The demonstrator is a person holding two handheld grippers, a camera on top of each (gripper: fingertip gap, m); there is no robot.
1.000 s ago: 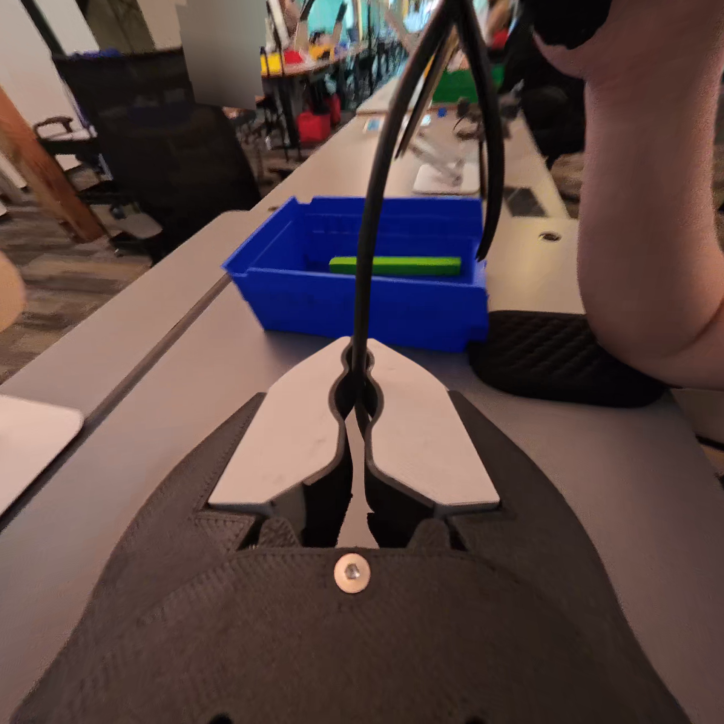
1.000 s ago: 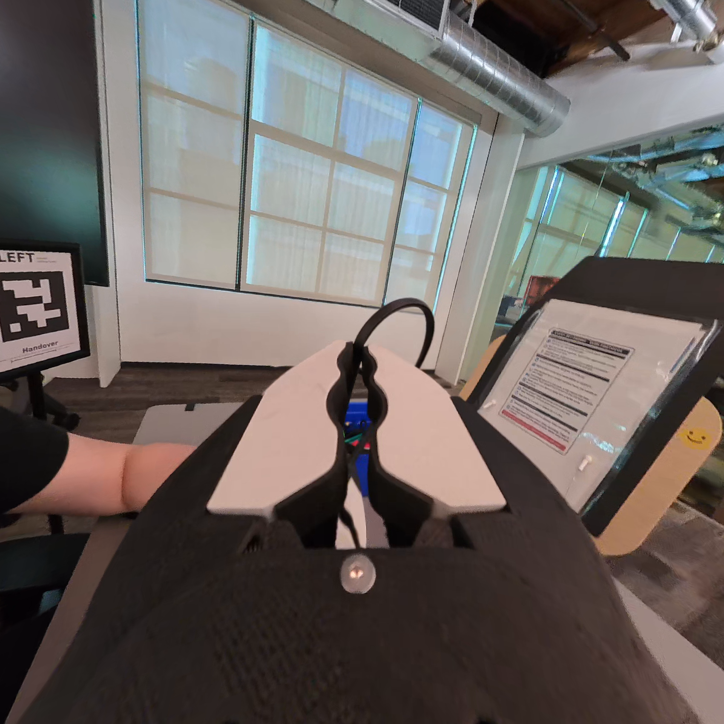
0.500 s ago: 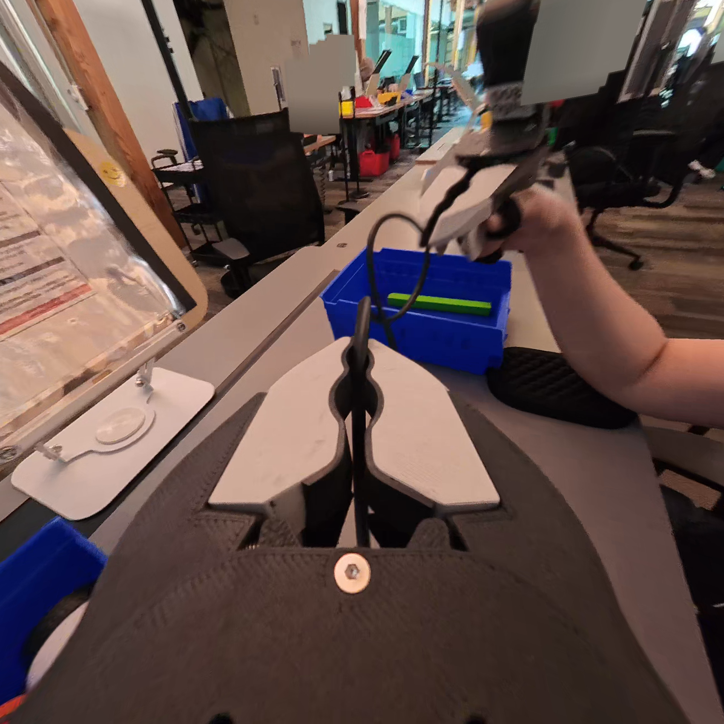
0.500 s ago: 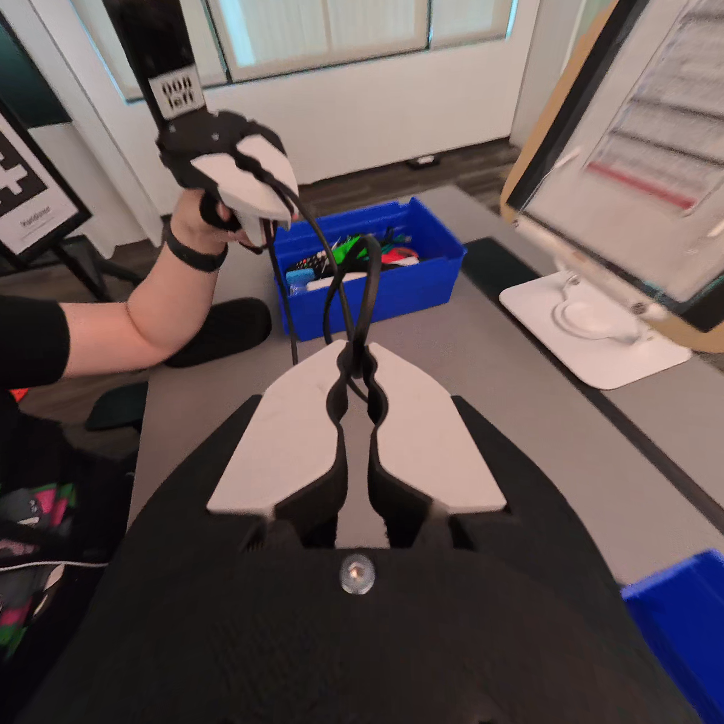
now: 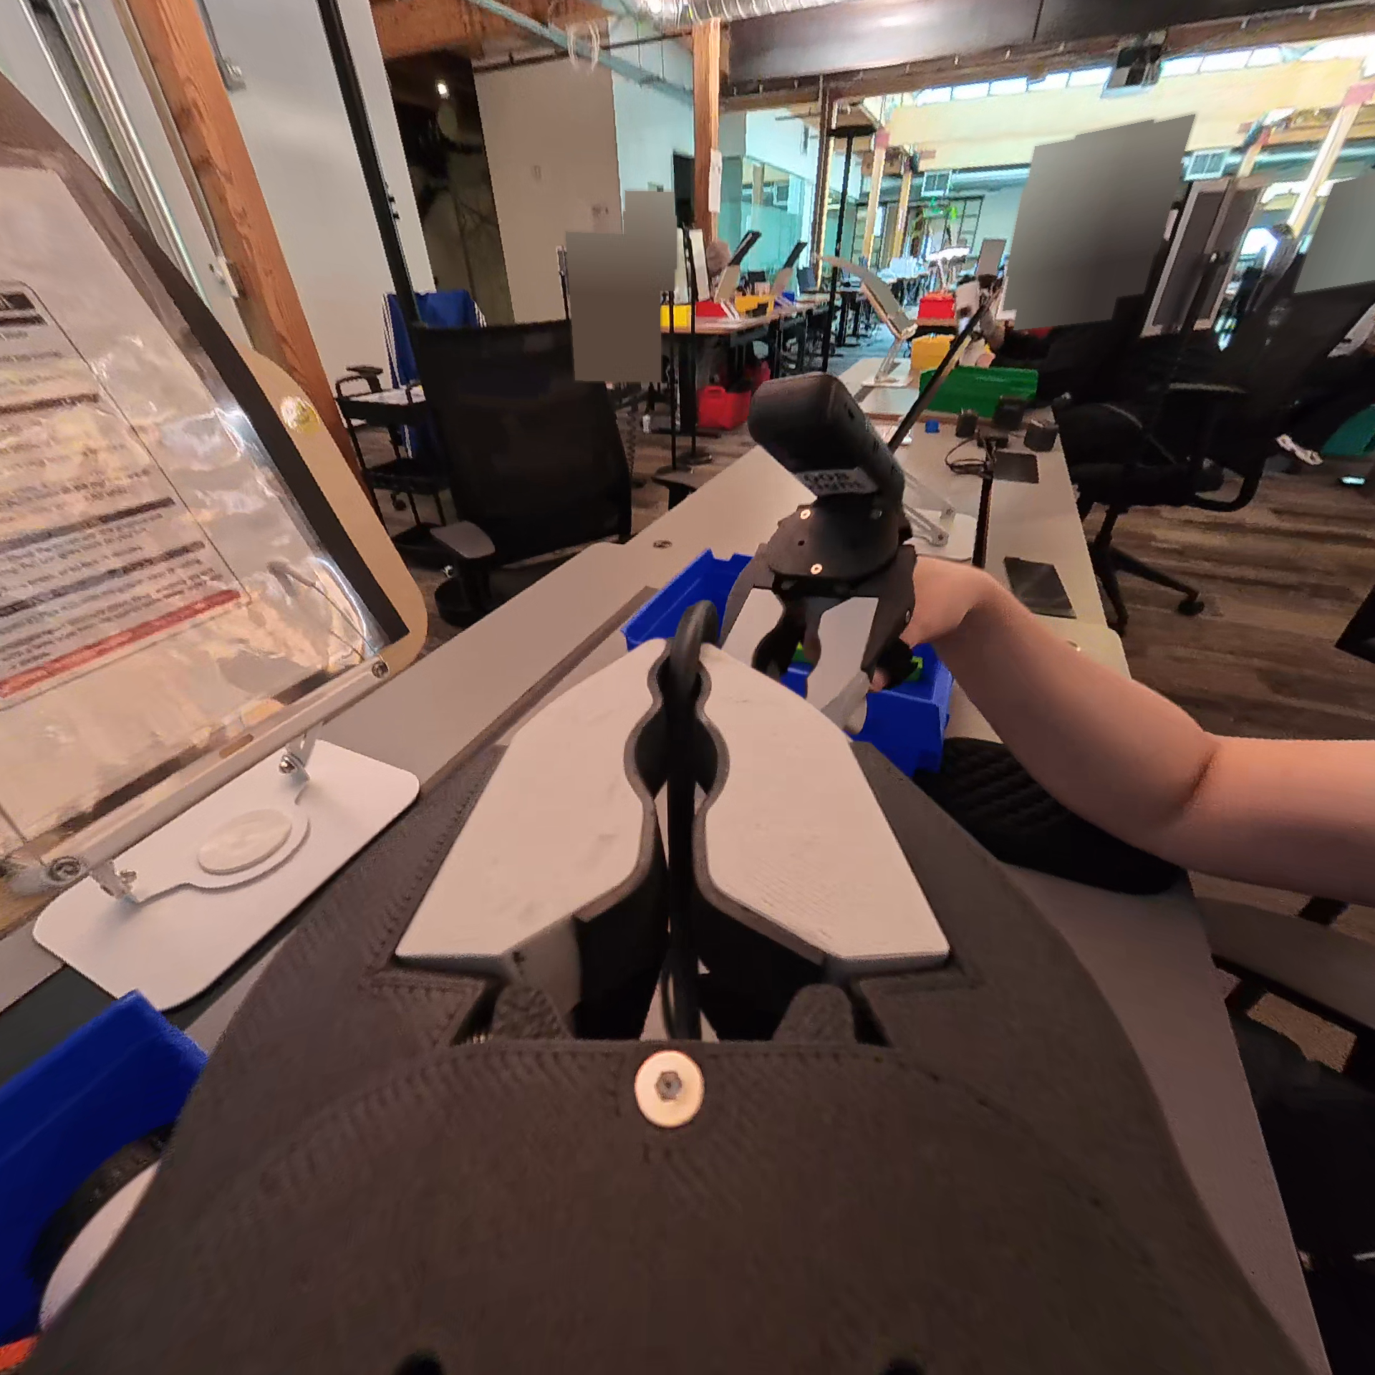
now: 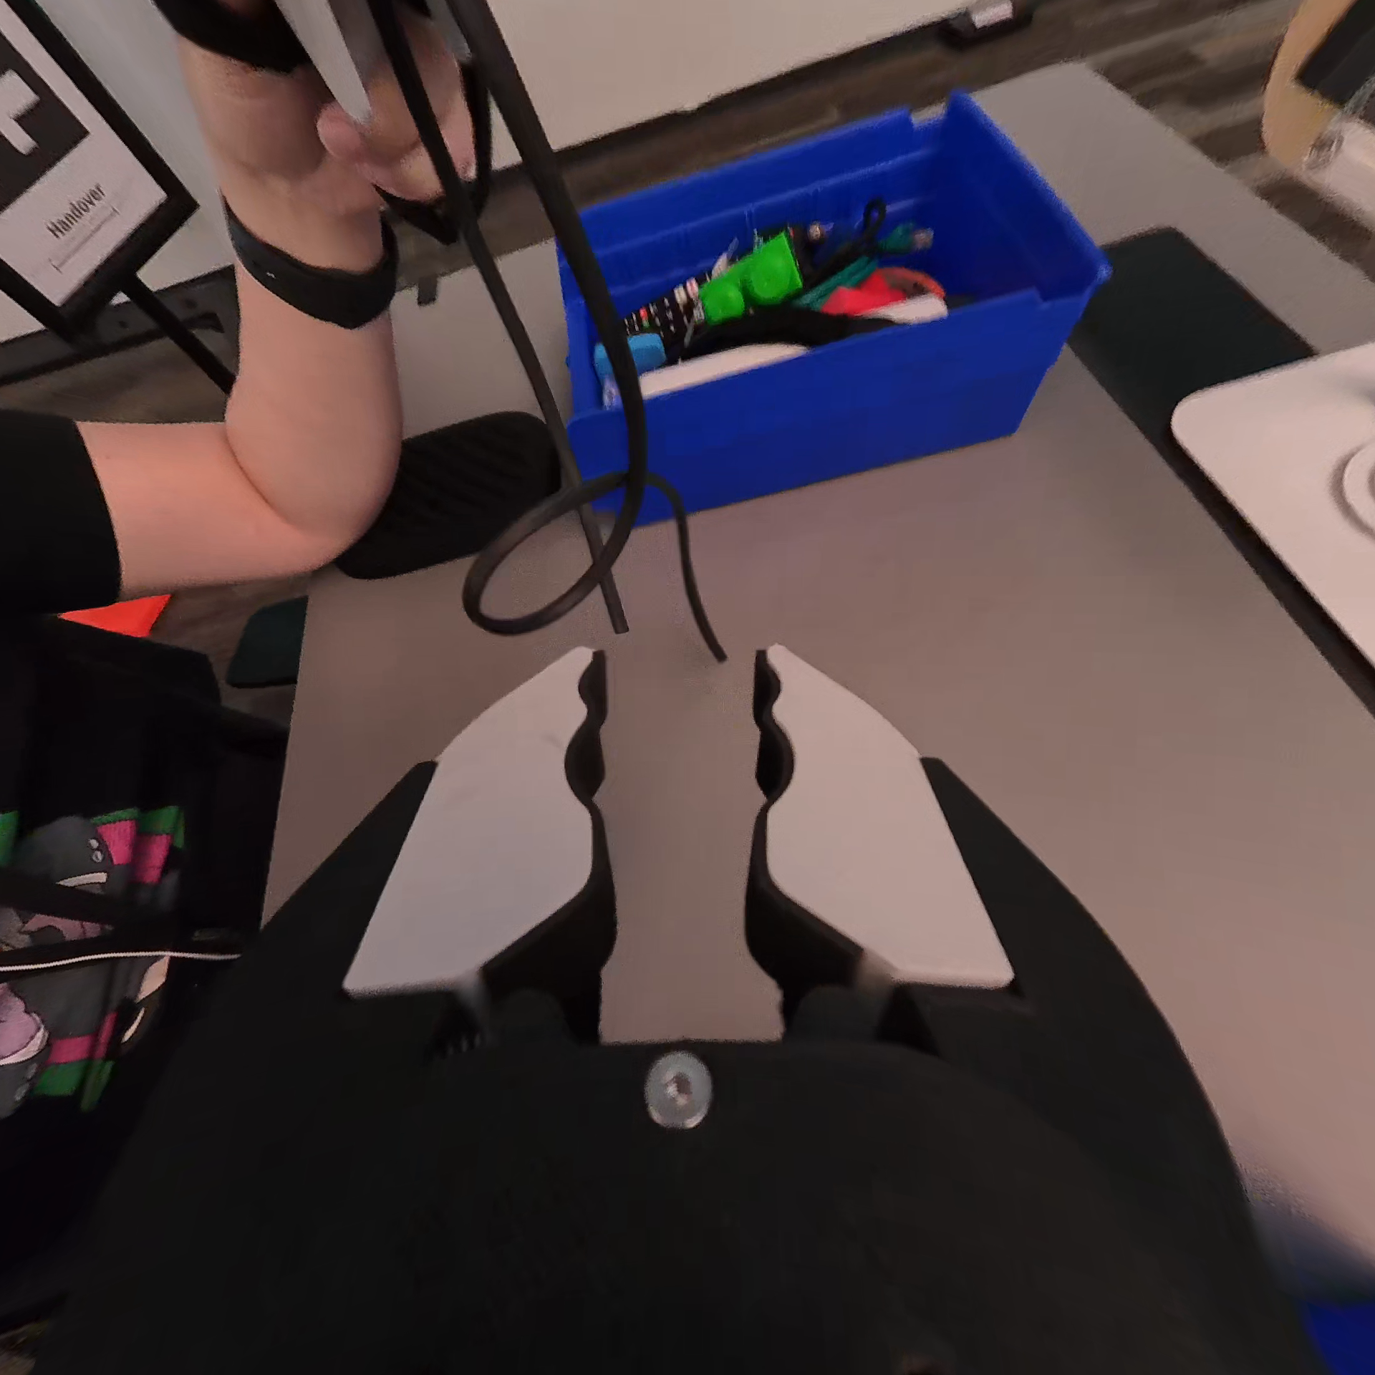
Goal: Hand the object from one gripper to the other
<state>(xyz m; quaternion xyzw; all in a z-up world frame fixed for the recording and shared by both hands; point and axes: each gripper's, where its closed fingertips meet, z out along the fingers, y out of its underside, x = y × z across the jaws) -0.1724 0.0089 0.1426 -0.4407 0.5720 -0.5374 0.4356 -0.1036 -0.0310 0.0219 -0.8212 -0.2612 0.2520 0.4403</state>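
Two grippers — the left gripper (image 5: 681,658) and the right gripper (image 6: 678,658) — and one black cable (image 6: 588,387). Two blue bins: one (image 6: 856,405) at the right wrist frame's upper centre, one (image 5: 904,714) mid-frame left view — plus one tablet stand (image 5: 223,848), lower left.

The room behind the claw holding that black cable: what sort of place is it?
Probably an open-plan office or lab workspace. Rows of desks run far back, black office chairs stand about, and blue bins of small parts sit on the grey table.
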